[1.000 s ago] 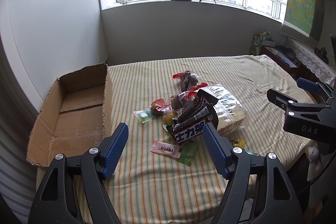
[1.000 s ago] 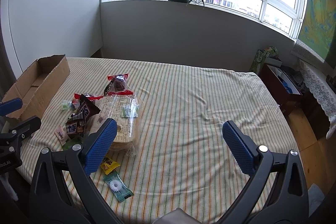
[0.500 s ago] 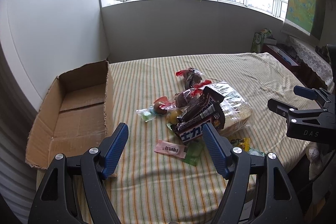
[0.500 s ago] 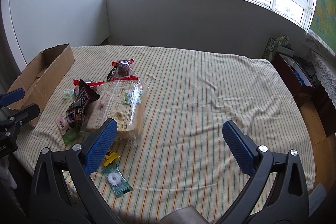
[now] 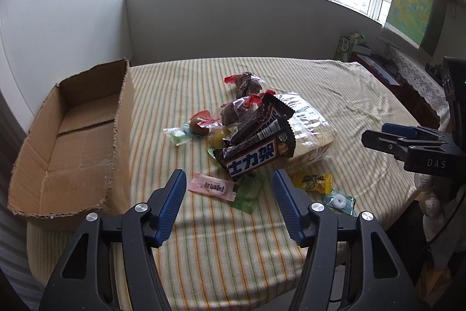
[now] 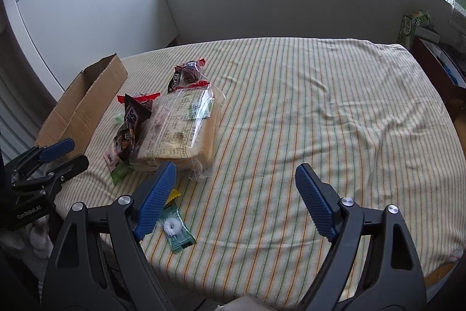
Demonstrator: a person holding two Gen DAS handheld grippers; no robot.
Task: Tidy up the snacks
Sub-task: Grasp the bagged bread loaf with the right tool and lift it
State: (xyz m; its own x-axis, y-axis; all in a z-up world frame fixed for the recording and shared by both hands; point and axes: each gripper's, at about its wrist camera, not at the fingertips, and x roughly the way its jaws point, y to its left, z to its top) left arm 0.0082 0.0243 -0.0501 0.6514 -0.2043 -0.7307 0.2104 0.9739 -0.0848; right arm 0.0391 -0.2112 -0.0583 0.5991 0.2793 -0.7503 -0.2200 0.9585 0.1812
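Ahead, snacks beyond left tongs

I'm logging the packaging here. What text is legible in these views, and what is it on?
"士力架": chocolate bar wrapper
"DAS": right gripper, on its body
"GenRoboLAI": left gripper, on its body
Pink candy wrapper: print too blurred to read
Bread bag: label too small

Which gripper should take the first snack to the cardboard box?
Left. The left gripper is open over the pink candy, right beside the cardboard box. The right gripper hangs open farther from the box.
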